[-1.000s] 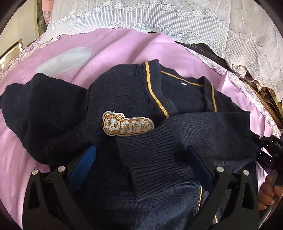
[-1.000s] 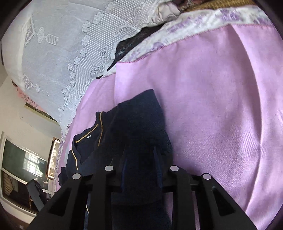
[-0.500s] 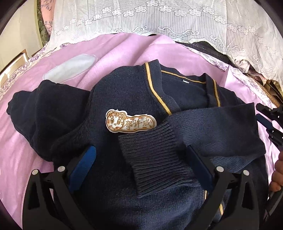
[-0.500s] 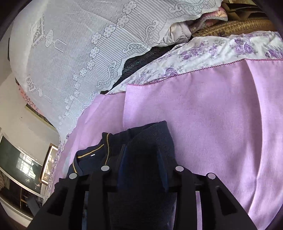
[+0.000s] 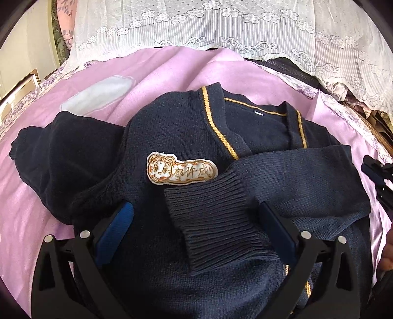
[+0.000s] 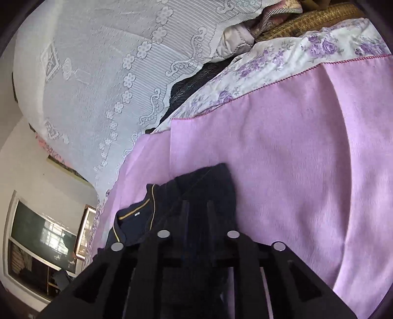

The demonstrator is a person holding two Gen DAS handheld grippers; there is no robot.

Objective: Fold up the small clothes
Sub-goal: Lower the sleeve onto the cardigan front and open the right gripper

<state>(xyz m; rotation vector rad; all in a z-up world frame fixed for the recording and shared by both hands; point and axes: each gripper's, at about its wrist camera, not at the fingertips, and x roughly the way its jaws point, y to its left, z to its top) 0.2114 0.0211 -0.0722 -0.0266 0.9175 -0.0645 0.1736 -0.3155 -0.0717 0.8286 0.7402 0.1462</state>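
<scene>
A small navy knit cardigan (image 5: 172, 137) with yellow trim and a tiger name patch (image 5: 181, 171) lies on the pink bedspread (image 5: 157, 73). Its right sleeve is folded across the chest, the ribbed cuff (image 5: 213, 220) lying between my left fingers. My left gripper (image 5: 196, 220) is open just above the cardigan, holding nothing. The left sleeve (image 5: 61, 144) lies bunched at the left. My right gripper (image 6: 199, 208) sits at the cardigan's right edge (image 6: 208, 186), its fingers narrowly apart with dark knit between them; it also shows in the left wrist view (image 5: 378, 176).
A white lace cover (image 5: 221, 27) hangs behind the bed. A pale patch (image 5: 98, 93) marks the bedspread at the back left. A floral sheet (image 6: 294, 63) borders the pink cloth, with piled fabrics (image 6: 282, 22) beyond. A window (image 6: 41, 235) shows at the far left.
The right gripper has drawn back to the cardigan's right edge, leaving the sleeve across the chest. The left gripper has pulled back slightly and stayed open.
</scene>
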